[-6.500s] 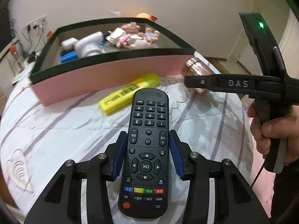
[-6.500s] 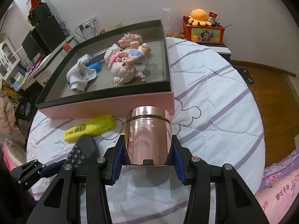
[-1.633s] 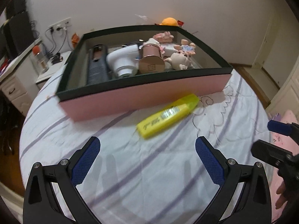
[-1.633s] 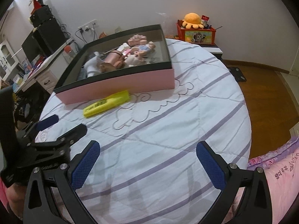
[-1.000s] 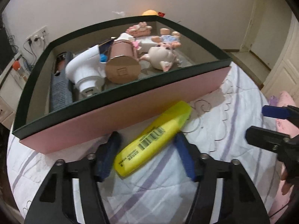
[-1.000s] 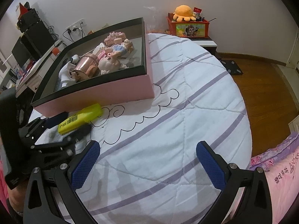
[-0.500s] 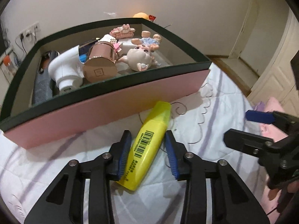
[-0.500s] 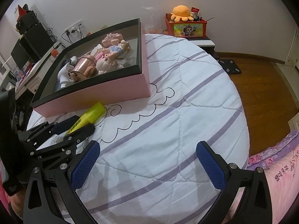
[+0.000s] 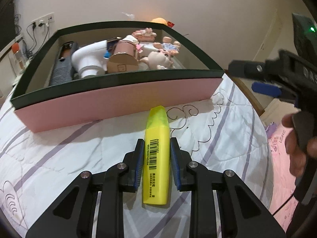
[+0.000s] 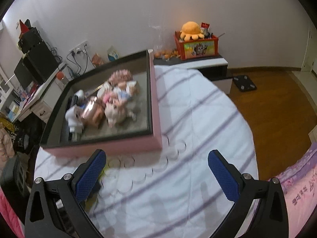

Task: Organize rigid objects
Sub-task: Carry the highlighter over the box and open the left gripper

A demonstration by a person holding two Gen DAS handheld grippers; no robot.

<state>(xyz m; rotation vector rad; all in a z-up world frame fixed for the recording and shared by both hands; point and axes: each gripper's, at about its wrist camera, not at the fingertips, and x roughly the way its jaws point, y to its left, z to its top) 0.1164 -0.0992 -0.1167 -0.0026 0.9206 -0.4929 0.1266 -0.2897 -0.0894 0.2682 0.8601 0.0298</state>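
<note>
Left gripper (image 9: 156,154): its jaws are closing, the blue pads (image 9: 138,164) flat against both long sides of the yellow highlighter (image 9: 157,158), which lies between them.
Right gripper (image 10: 156,170): jaws spread wide, nothing between the blue pads (image 10: 90,175); only striped bedding shows in the gap. In the left wrist view it hangs at the right edge, above the bed, with a hand (image 9: 299,148) wrapped round its handle.
Yellow highlighter: lying lengthwise on the white striped quilt (image 9: 59,158), barcode label facing up, translucent cap pointing toward the pink box (image 9: 118,101) and ending just beside its front wall. Whether its underside is off the quilt I cannot tell.
Pink box: a wide shallow box with pink outer walls and a dark green rim and lining, sitting on the quilt beyond the highlighter.
Inside the box: a dark remote control (image 9: 61,67) along the left wall; a white bent-neck device (image 9: 87,59) next to it; a rose-gold cylindrical tin (image 9: 123,59) lying on its side, touching the white device; a pale pig-like figurine (image 9: 160,59) to the right of the tin; small dolls (image 9: 168,44) and a pink block piece (image 9: 143,34) toward the back.
Right wrist view: the box contents are motion-blurred; the tin and figurine read only as smears.
Room: an orange plush octopus (image 10: 191,29) sits on a red crate (image 10: 198,47) on a low cabinet by the wall.
</note>
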